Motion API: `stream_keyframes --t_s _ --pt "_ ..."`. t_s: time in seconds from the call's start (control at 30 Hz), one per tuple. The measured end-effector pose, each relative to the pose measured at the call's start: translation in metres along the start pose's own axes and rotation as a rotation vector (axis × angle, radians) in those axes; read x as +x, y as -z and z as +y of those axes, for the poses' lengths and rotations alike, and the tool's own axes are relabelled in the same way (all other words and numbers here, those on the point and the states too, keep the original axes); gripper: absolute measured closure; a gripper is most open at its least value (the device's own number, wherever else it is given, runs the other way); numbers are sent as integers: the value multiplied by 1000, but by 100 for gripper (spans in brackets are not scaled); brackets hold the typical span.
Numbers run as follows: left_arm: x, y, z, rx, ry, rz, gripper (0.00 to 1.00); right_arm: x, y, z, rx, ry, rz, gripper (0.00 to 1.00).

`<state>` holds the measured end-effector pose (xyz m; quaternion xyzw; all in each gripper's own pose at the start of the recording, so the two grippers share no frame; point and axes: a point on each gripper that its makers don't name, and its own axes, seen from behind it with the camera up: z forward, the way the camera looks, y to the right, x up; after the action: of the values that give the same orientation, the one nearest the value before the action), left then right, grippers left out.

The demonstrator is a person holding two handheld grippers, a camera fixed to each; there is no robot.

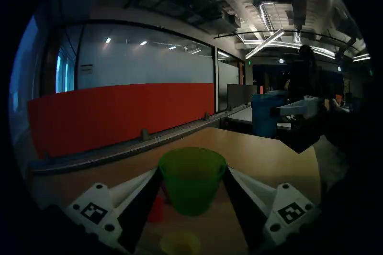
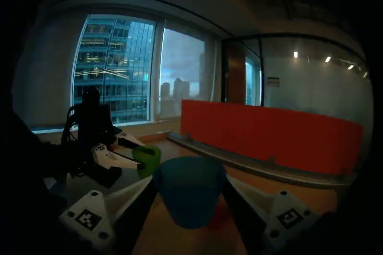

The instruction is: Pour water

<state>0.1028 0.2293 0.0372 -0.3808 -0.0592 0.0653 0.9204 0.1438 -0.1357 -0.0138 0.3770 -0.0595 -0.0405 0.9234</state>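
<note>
Fingers tight: left gripper on green cup, right gripper on blue cup.

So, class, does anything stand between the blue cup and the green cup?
Nothing visible does. The right tool holds the blue cup, the left tool holds the green cup, and only open air over the table lies between them.

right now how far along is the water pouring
Done: both cups are picked up. The left gripper is shut on the green cup, and the right gripper is shut on the blue cup. In hand: both cups are held upright and apart over the table. Left: the pour itself, since neither cup is tilted toward the other. It's too dim to tell whether either holds water.
</note>
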Motion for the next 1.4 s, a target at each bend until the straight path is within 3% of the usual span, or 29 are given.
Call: stream_keyframes --t_s 0.5,0.8,1.2,1.4 --pt "14 12 9 -12 -13 52 13 7 -10 -4 21 25 5 9" --pt "11 19 12 -12 -8 50 13 15 -15 -6 33 45 16 9" --pt "7 24 20 -25 11 53 13 32 -24 -12 55 108 29 9" --pt "9 26 31 -46 31 57 13 43 -28 -18 72 148 38 9"
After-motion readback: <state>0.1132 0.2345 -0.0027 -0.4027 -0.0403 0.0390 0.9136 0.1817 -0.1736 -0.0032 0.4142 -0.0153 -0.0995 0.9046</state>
